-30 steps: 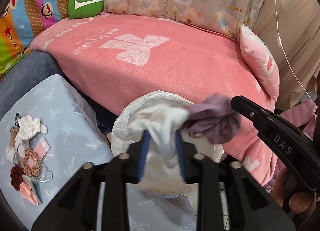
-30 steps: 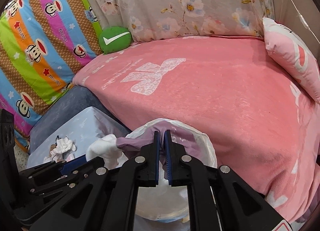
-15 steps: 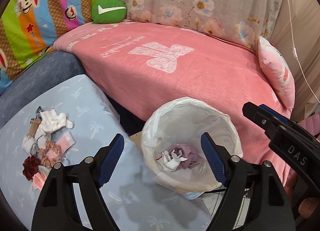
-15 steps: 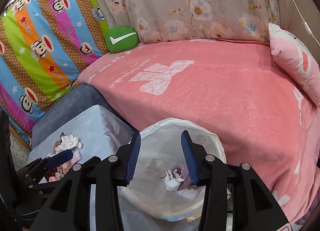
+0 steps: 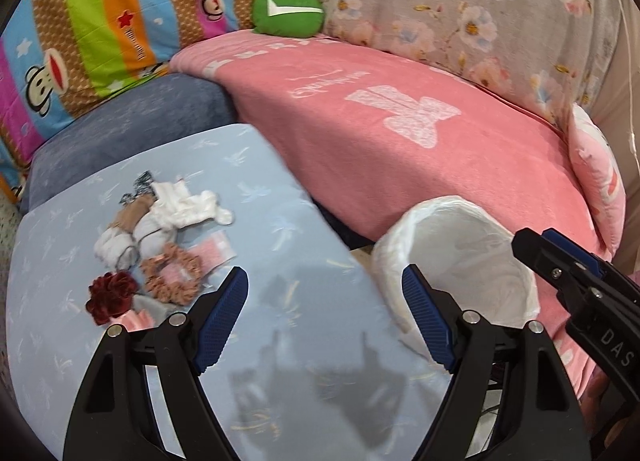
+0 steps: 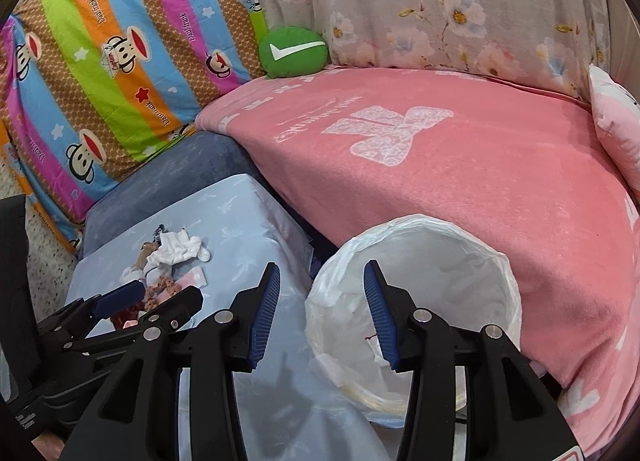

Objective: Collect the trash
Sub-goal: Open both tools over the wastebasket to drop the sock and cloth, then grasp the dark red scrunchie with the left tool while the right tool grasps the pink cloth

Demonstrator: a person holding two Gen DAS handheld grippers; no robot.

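Trash still to collect lies in a small pile (image 5: 160,245) on the light blue surface (image 5: 304,341), to the far left of my left claw (image 5: 324,321). My left claw is wide open and holds nothing; its jaws have just been opening, and only the bare surface shows between them. My right claw (image 6: 320,313) is about half open and also empty; its jaws have just been opening too, and between them I see the near-left rim of the bin (image 6: 416,293). The bin has a white bag inside and stands on the right of the surface, close against the pink bed (image 6: 480,165).

For the coming move the pile matters most. It lies left and a little farther than the left claw, and well apart from the right claw, so I judge the left hand is the nearer one. The pile stretches from near left to far right: a dark red scrunchie (image 5: 110,297) at the near end, a brown scrunchie (image 5: 172,277) just beside it, a white cloth (image 5: 188,207) at the far end.

In the right view the left claw covers the near part of the pile. Pieces overlap, so I cannot tell how many there are. Most of the bin's bottom is hidden by my right claw's finger; only a white scrap (image 6: 376,349) shows.
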